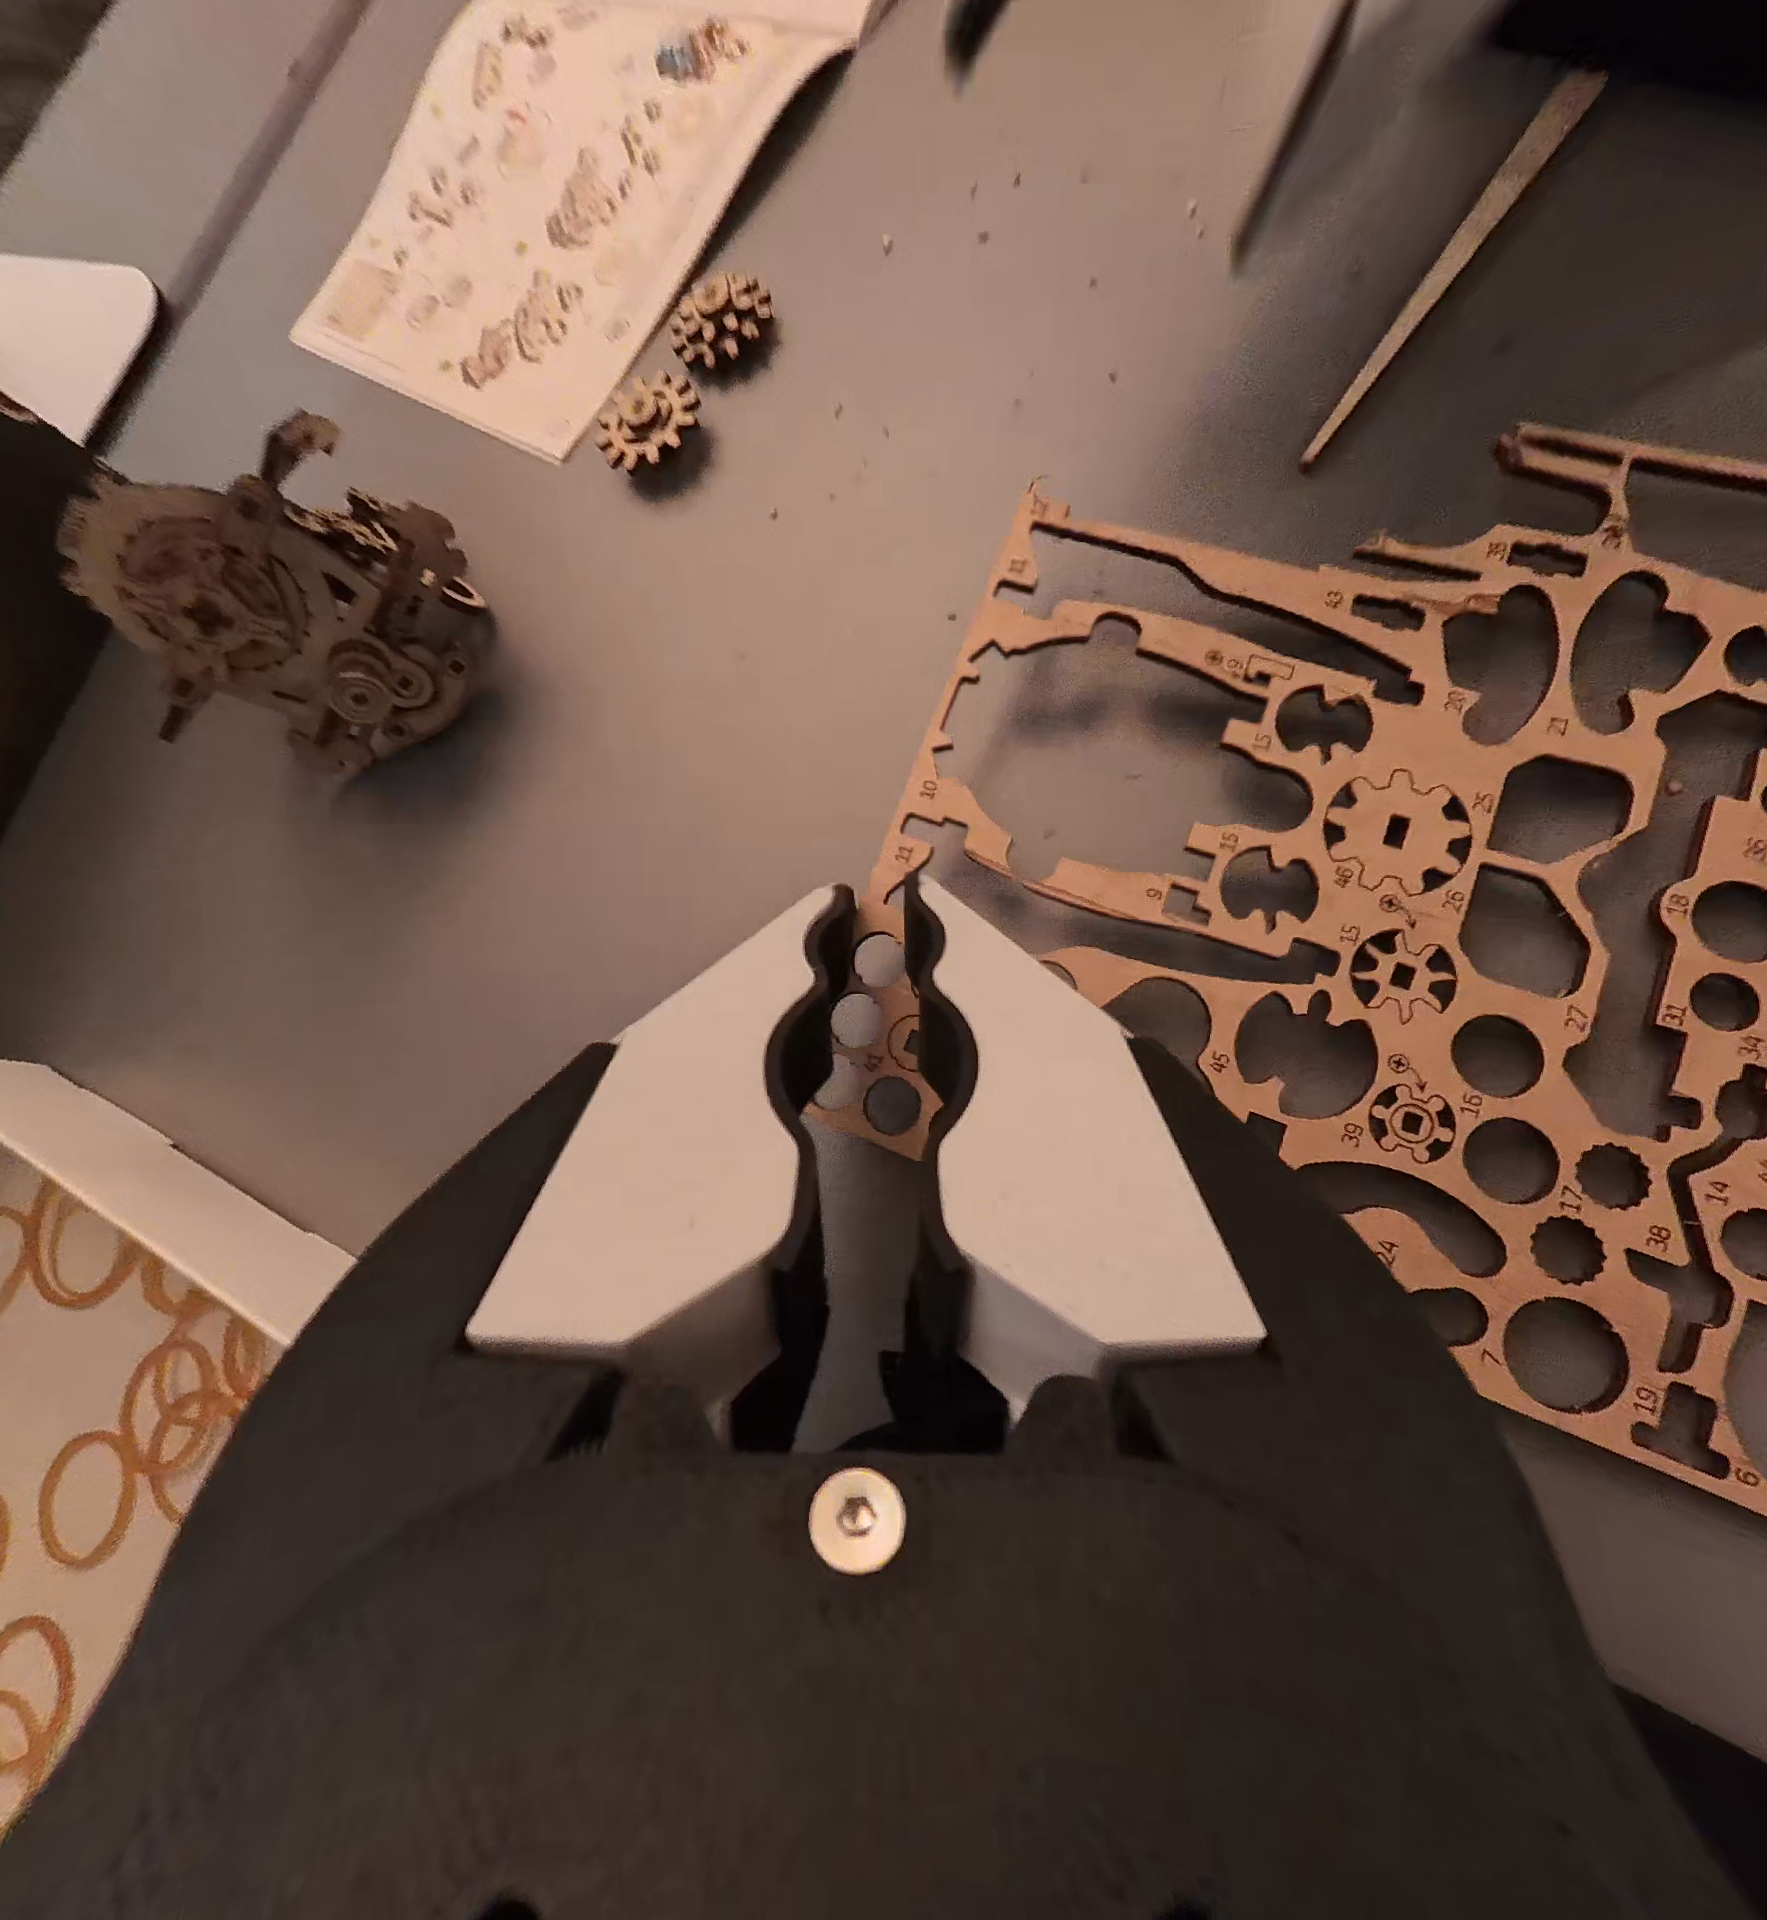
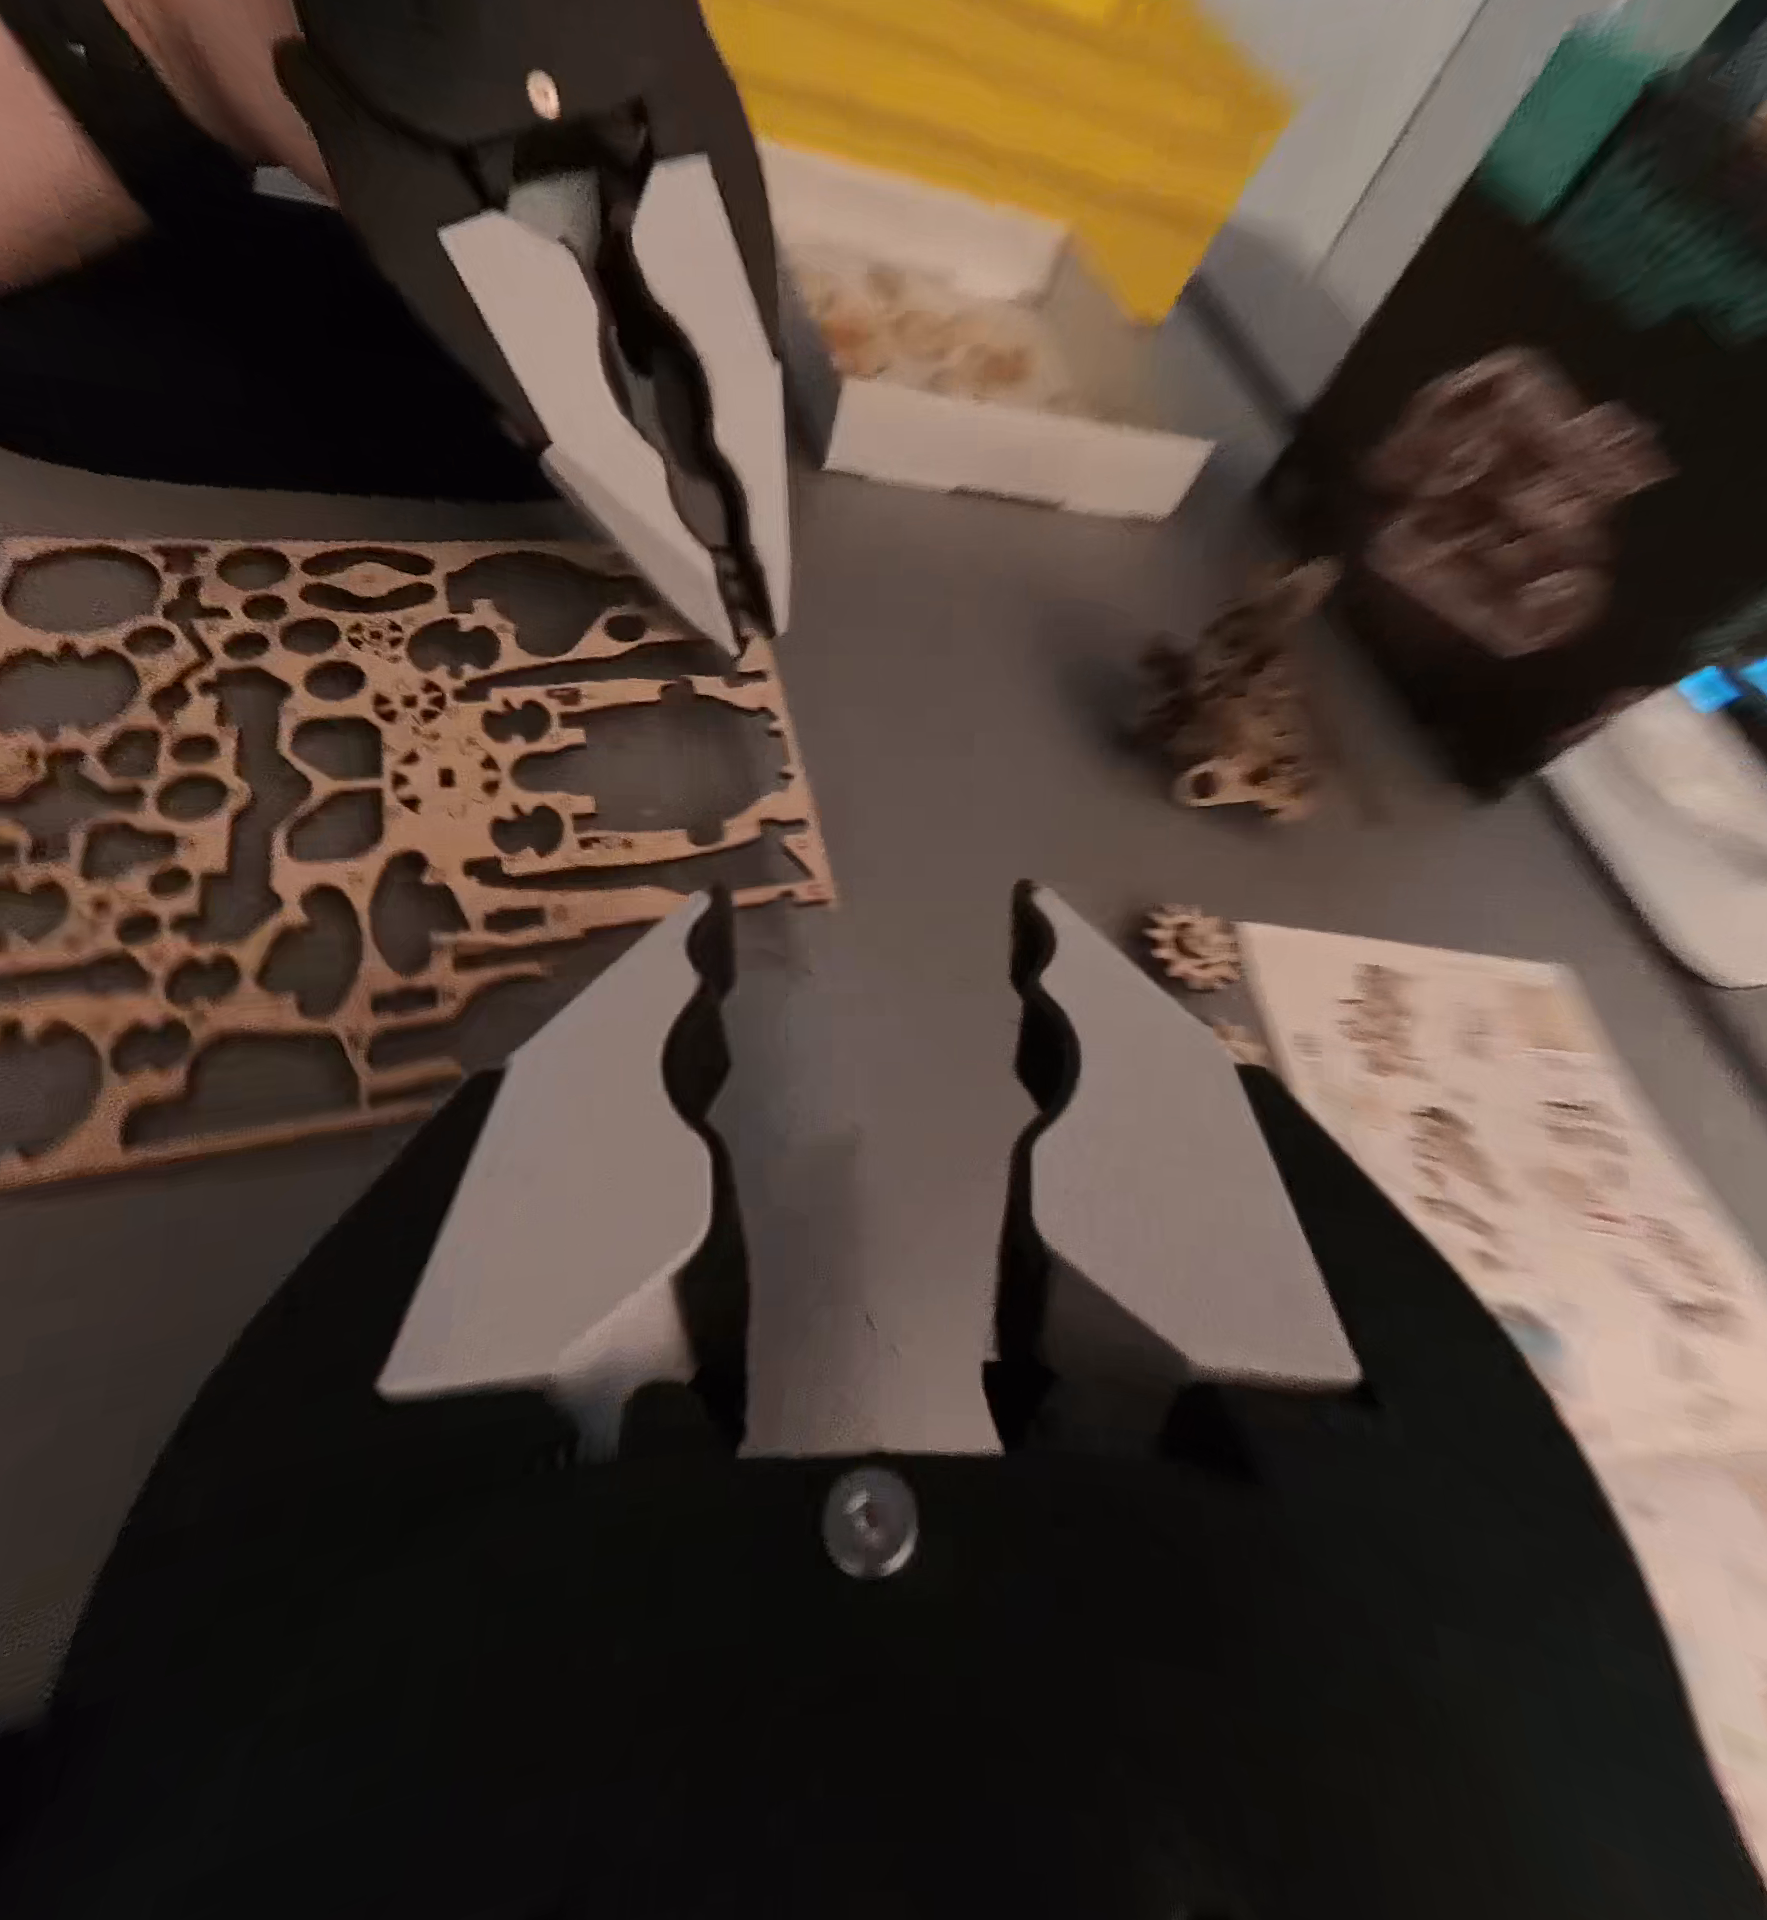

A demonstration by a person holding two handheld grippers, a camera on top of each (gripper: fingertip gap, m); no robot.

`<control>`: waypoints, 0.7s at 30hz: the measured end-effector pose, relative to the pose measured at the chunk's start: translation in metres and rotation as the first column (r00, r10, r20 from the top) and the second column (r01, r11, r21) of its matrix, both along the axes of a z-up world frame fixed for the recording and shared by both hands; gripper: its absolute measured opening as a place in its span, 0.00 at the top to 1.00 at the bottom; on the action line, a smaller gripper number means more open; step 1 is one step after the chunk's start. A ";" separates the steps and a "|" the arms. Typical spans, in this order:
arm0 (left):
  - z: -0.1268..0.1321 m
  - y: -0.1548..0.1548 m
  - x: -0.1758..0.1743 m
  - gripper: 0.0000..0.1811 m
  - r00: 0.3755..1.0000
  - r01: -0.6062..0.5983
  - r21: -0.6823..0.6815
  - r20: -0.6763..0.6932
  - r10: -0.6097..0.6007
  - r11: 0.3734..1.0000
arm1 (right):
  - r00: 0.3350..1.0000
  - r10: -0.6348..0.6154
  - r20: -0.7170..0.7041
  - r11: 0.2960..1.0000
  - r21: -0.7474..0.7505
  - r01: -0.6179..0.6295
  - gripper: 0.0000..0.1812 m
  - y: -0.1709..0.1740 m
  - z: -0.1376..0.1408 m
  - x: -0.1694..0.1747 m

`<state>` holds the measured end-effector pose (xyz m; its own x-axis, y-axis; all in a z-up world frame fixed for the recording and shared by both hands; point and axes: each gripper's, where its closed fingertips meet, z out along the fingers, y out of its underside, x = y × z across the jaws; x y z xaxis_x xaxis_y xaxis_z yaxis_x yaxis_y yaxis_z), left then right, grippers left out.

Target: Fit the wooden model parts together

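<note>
Now the left gripper (image 1: pixel 874 899) pinches the wooden parts sheet (image 1: pixel 1481 987) by its near corner (flat on the table (image 1: pixel 702 675)), right gripper (image 2: pixel 868 904) gaping empty just right of it, 2 gears (image 1: pixel 687 379) beyond.

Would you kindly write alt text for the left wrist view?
The left gripper is shut on a corner of the flat, laser-cut plywood parts sheet lying on the grey table. Beyond it sit a partly built wooden gear model, two small loose wooden gears and a printed instruction sheet.
</note>
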<state>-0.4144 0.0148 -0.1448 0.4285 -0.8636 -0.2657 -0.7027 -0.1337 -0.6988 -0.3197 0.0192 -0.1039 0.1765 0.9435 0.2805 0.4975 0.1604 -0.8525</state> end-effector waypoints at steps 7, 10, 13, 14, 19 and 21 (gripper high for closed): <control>0.029 0.002 0.003 0.97 0.995 -0.011 0.092 0.096 0.002 0.996 | 0.999 -0.028 -0.022 0.858 -0.514 0.013 0.78 -0.001 -0.015 -0.025; 0.034 0.001 0.004 0.97 0.995 -0.009 0.115 0.095 -0.002 0.993 | 0.998 -0.043 -0.047 0.743 -0.669 0.001 0.83 -0.007 -0.016 -0.025; 0.044 -0.001 0.006 0.97 0.994 -0.002 0.164 0.105 -0.016 0.987 | 0.995 -0.015 -0.100 0.616 -0.785 -0.069 0.94 -0.019 -0.016 -0.026; 0.050 -0.001 0.007 0.96 0.991 -0.008 0.179 0.134 -0.017 0.984 | 0.990 0.004 -0.144 0.589 -0.799 -0.119 0.94 -0.023 -0.011 -0.026; 0.087 0.005 0.001 0.88 0.918 -0.104 0.131 0.395 0.044 0.986 | 0.924 -0.001 -0.382 0.549 -0.773 -0.318 0.99 -0.028 0.027 -0.012; 0.099 0.006 -0.004 0.79 0.844 -0.120 0.035 0.530 0.083 0.992 | 0.915 0.005 -0.404 0.610 -0.724 -0.323 0.99 -0.027 0.031 -0.004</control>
<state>-0.4181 0.0208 -0.0455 0.6039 -0.7966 -0.0280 -0.2119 -0.1266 -0.9691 -0.3234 -0.0079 -0.0732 -0.0753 0.7984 -0.5974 0.1958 -0.5756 -0.7939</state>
